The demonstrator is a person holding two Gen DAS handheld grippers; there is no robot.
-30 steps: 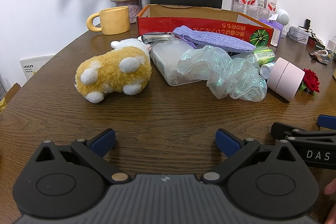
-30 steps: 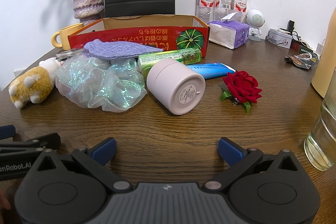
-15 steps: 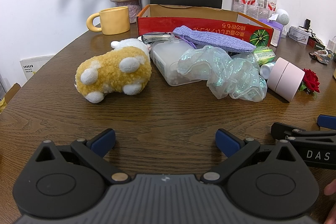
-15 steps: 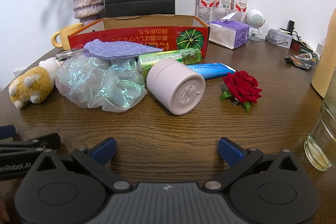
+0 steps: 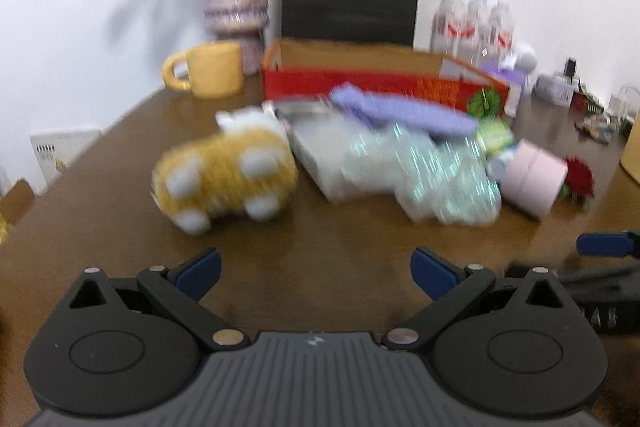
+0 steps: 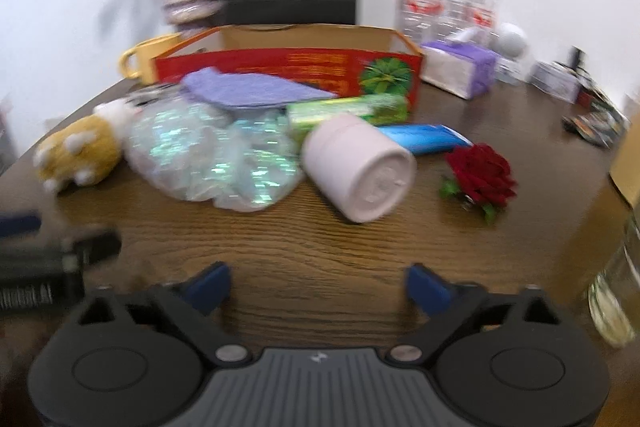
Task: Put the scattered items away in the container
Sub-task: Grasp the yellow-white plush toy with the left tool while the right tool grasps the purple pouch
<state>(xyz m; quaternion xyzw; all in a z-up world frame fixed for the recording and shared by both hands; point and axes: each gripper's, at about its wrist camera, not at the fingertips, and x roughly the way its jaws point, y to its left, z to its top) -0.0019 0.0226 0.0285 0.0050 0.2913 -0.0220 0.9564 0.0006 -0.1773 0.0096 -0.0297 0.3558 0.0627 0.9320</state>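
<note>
Scattered items lay in a row before the red cardboard box [image 6: 288, 65] at the desk's far edge; none was in it yet.

From the left: the plush toy [image 5: 226, 175], soft and light, best pinched across its body; the iridescent wrap [image 6: 216, 157], flimsy and likely slippery; the purple cloth [image 6: 248, 89], limp; the pink jar [image 6: 358, 167] on its side, stiff and apt to roll; the red rose [image 6: 482, 175], delicate. The left gripper [image 5: 316, 269] and right gripper [image 6: 318, 285] were both spread wide, empty, near the desk's front edge.
</note>
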